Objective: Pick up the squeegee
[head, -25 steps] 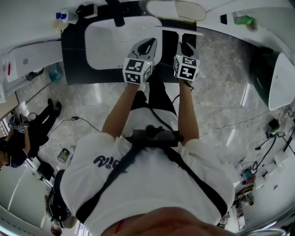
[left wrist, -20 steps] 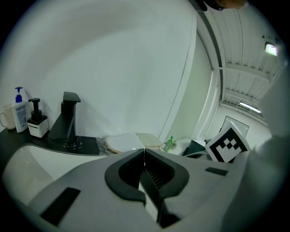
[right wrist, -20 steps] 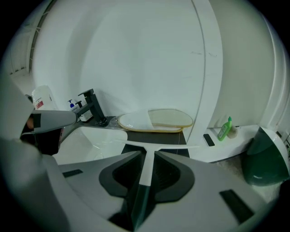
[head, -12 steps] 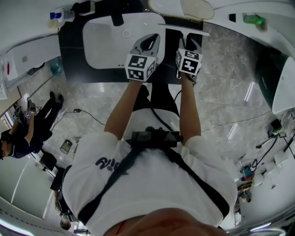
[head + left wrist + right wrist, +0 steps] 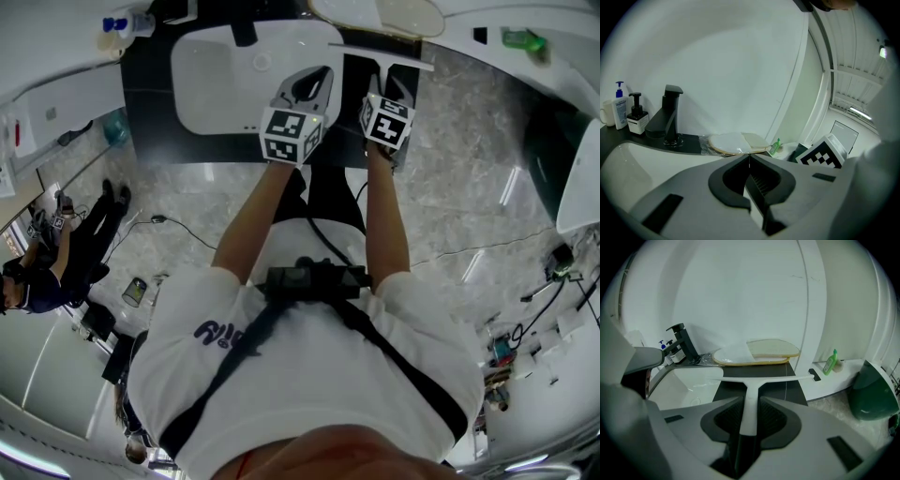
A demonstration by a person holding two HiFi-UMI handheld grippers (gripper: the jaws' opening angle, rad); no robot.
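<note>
**Pick-up of the squeegee, approach stage.** Nothing is lifted yet.

- **Far left:** on the black bench (image 5: 150, 112), a blue-capped pump bottle (image 5: 619, 105) and a black faucet (image 5: 668, 115) stand behind the white sink basin (image 5: 225, 89).
- **Centre left:** the left hand-held gripper (image 5: 749, 157) is clenched tip to tip with nothing between its jaws. It hangs over the right part of the basin and takes no part in the grasp.
- **Centre right:** the right hand-held gripper (image 5: 750, 401) is released. Its jaws have just been opening and stand wide, one on each side of the handle of the squeegee (image 5: 751, 385). The pads flank the handle but do not appear to press on it.
- **The squeegee:** it lies flat on the bench just right of the basin. Its white blade bar sits crosswise beyond the jaw tips. Its handle runs back toward the person, straight into the gap between the jaws.
- **Right:** a green bottle (image 5: 829, 363) stands on the white ledge, well apart from the work.

**Progress, as judged.** Reaching and aligning look done. Closing on the handle and raising the tool clear of the bench remain. The handle sits centred in the gap, so the next move seems to call only for closing the jaws, then a lift. If gripped loosely, the slim handle may twist under the long blade.
</note>
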